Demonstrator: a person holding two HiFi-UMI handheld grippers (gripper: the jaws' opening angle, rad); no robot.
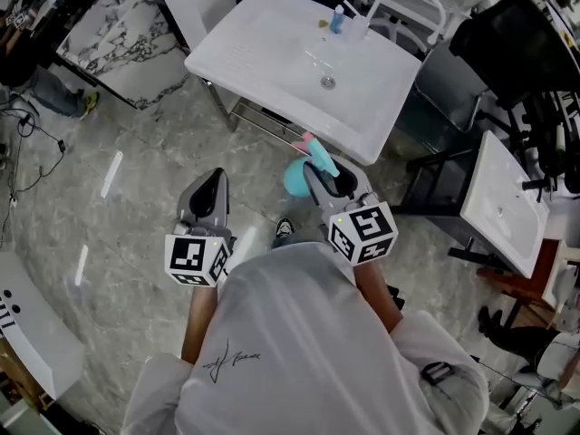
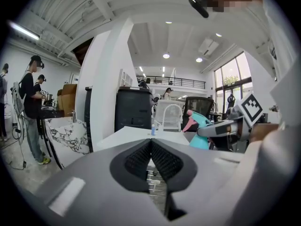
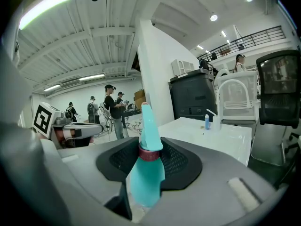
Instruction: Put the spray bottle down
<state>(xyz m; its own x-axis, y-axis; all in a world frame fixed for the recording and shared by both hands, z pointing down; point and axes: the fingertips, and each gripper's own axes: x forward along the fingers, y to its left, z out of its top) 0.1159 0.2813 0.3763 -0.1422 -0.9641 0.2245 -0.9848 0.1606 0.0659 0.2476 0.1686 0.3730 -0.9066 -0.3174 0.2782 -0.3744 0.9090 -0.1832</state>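
My right claw is clamped on the teal spray bottle, pads pressing either side of its dark red collar. In the right gripper view the bottle's body hangs below the pads while its tapered head rises past the jaw tips. The bottle is in the air over the grey marbled floor, touching no surface. Ahead of this claw, and apart from it, stands a white sink counter; on the counter's far side, beside the faucet, is a small blue bottle. My left claw is level with the right one and off to its left. Its ribbed pads are drawn together at the tips with nothing between them. From the left gripper view the spray bottle's pink trigger juts out in front of the right claw. Several people stand in the hall beyond, to the left of the right claw.
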